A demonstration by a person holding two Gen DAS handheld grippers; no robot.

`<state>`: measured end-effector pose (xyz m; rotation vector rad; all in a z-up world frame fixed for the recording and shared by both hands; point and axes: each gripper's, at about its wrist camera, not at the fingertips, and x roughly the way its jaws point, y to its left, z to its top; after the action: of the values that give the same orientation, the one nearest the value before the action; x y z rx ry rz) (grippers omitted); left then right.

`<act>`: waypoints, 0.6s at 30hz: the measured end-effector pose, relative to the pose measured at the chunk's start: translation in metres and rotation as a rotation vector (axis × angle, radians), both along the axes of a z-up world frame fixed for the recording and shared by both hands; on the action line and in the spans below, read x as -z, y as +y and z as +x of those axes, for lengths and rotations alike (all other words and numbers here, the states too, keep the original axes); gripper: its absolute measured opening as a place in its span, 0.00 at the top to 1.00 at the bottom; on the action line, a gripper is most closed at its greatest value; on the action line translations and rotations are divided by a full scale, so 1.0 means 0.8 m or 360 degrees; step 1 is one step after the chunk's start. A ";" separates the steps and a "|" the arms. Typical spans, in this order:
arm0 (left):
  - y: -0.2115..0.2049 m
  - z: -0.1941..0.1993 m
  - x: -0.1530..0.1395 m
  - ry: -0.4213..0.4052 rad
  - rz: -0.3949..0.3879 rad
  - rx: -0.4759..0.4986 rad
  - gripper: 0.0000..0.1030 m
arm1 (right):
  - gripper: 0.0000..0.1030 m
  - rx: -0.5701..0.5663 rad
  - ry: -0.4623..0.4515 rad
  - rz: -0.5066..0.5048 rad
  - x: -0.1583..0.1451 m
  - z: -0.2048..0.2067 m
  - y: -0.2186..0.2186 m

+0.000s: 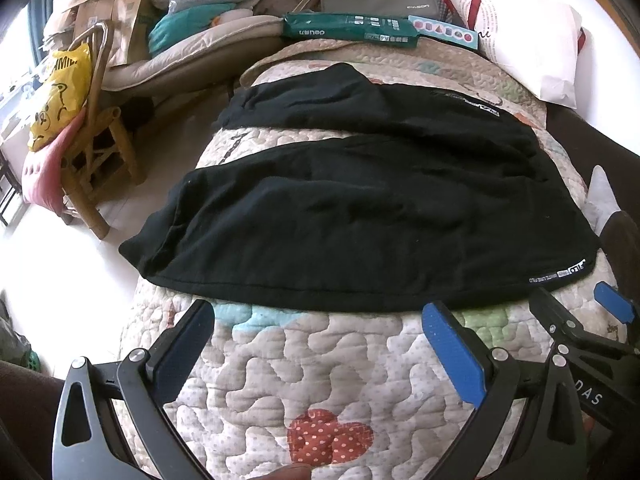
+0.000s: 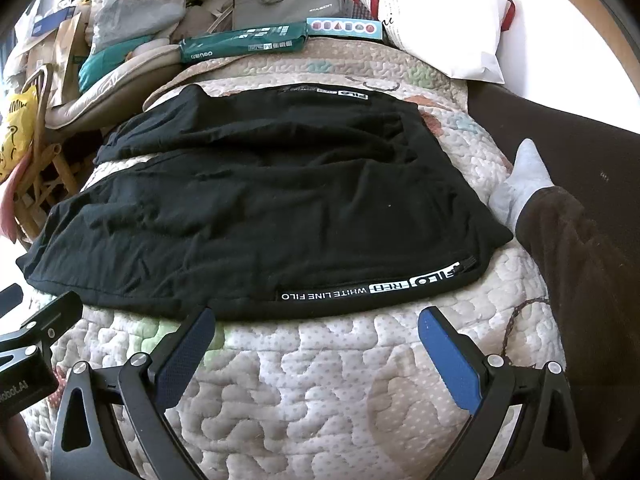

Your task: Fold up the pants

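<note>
While the black cotton pants (image 1: 360, 200) lie spread flat on the quilted patchwork bedspread (image 1: 320, 380), legs apart & pointing left, no fold looks made yet. Left gripper (image 1: 320, 344) & right gripper (image 2: 316, 344) hover just short of the near hem, fingers wide open, holding nothing. Next, prob.: pinch near edge w/ both, carry it over onto the far leg.

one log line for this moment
pants: flat on quilt | left tool: open, empty | right tool: open, empty

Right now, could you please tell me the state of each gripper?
Left gripper: open, holding nothing, just short of the black pants.
Right gripper: open, holding nothing.
</note>
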<state>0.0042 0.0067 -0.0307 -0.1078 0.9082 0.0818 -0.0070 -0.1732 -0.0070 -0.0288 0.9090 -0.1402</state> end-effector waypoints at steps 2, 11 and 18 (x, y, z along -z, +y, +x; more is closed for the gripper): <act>-0.001 0.000 0.001 0.0004 0.0005 -0.0002 0.00 | 0.00 -0.0006 0.0001 0.0000 0.001 -0.001 0.001; -0.004 -0.001 0.005 0.0016 0.0021 -0.0003 0.00 | 0.00 -0.0018 0.0006 -0.0005 0.004 -0.001 0.004; -0.007 -0.002 0.007 0.0032 0.0038 -0.0002 0.00 | 0.00 -0.0019 0.0005 -0.0010 0.004 -0.001 0.007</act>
<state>0.0028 0.0013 -0.0367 -0.0858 0.9268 0.0949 -0.0081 -0.1676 -0.0106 -0.0404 0.9116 -0.1319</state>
